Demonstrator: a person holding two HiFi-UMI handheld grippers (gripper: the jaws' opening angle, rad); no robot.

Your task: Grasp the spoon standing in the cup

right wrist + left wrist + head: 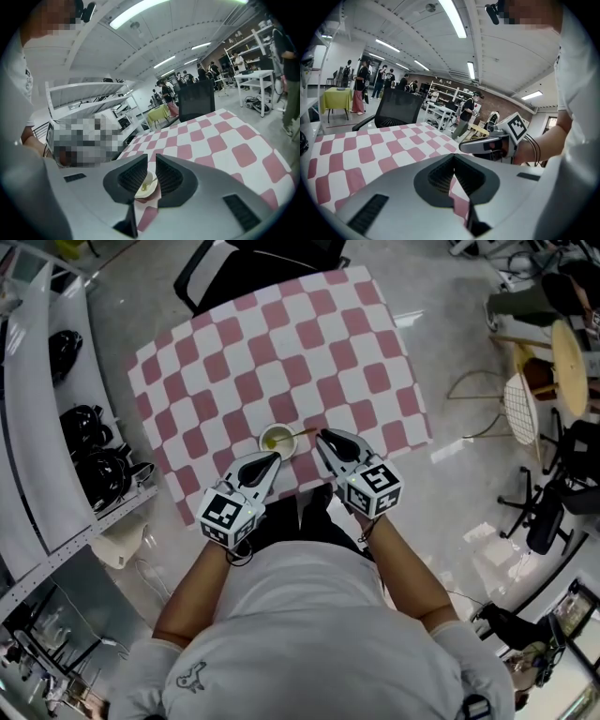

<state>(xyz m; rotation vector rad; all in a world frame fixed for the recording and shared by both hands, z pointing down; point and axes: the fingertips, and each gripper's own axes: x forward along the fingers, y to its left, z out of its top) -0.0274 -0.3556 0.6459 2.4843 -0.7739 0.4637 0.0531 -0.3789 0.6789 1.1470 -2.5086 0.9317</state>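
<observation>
Small white cup [277, 439], yellow-green inside, stands on the near part of the table [281, 352], which is covered in a pink-and-white checked cloth. It is just ahead of both tools. The thin pale spoon [302, 433] rests with its bowl end down in the cup. In the head view its handle leans out over the rim to the person's right. The long axis runs roughly left to right there, and the free end is close to the tips of the right hand-held gripper [325, 437]. The camera looks steeply down, so how upright the spoon stands cannot be judged. In the right gripper view, the right hand-held gripper [148, 158] has its jaws a narrow slot apart and nothing between them. The cup [143, 191] and the spoon [151, 181] show through the slot, ahead of the tips. The left hand-held gripper [274, 457] hangs just on the near side of the cup, and in its own view its jaws [453, 157] meet at the tips and hold nothing. Judgement: the spoon is light, stiff, smooth and likely slippery. The cup is also light and could tip or slide if the handle is levered sideways. The best hold looks to be the exposed upper handle, clear of the rim, with the pads closing across the thin shaft.
</observation>
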